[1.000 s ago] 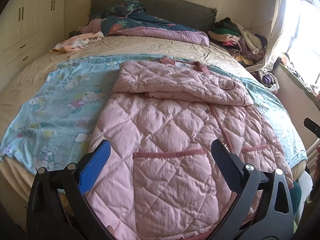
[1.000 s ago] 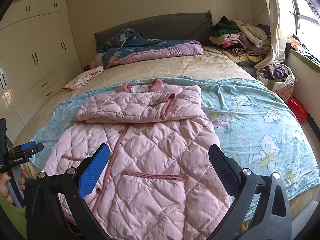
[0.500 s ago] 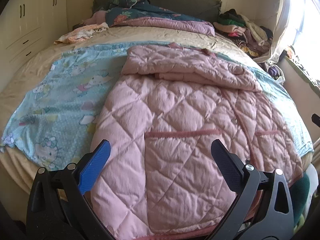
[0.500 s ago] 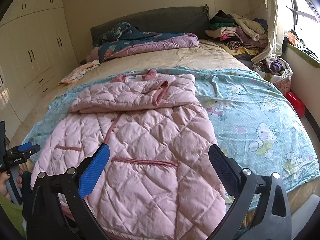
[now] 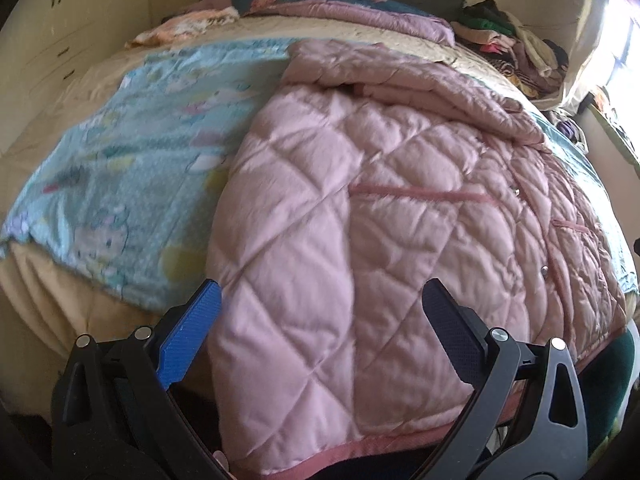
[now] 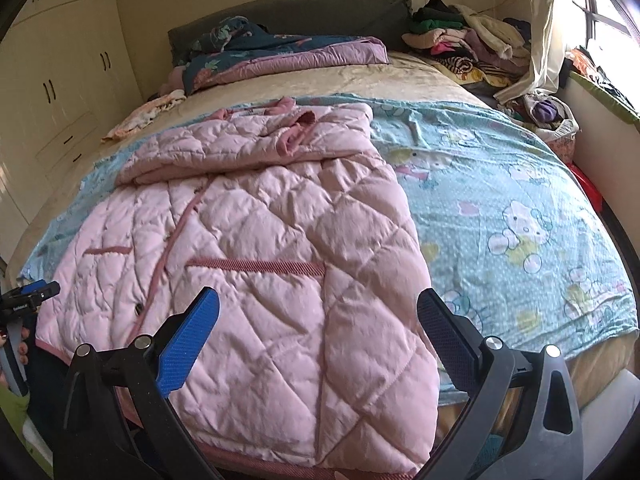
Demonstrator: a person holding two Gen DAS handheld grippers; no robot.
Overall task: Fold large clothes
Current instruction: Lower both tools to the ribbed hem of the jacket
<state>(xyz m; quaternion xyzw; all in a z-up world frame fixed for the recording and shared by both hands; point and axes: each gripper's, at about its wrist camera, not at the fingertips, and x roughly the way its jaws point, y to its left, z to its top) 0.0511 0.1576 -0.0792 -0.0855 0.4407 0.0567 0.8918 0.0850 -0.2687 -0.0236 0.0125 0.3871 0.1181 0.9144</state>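
Left gripper (image 5: 320, 312): fingers spread wide, grasping nothing, poised over the near hem of the pink quilted coat (image 5: 392, 208). Right gripper (image 6: 318, 316): likewise released, empty, above the coat's lower right corner. The left unit also shows at the far left edge of the right wrist view, a hand around its grip.

The coat lies flat ahead of both grippers, front up, sleeves folded across the chest, its hem hanging over the near edge of the bed (image 6: 360, 76). It rests on a light blue cartoon-print sheet (image 6: 512, 200), which extends left of the left gripper and right of the right gripper.

Beyond the coat: a dark floral quilt (image 6: 280, 54) against the grey headboard (image 6: 304, 12), and a heap of mixed clothes (image 6: 468, 40) far right. Cream wardrobes (image 6: 60, 72) stand far left; a bright window (image 6: 608, 8) far right.
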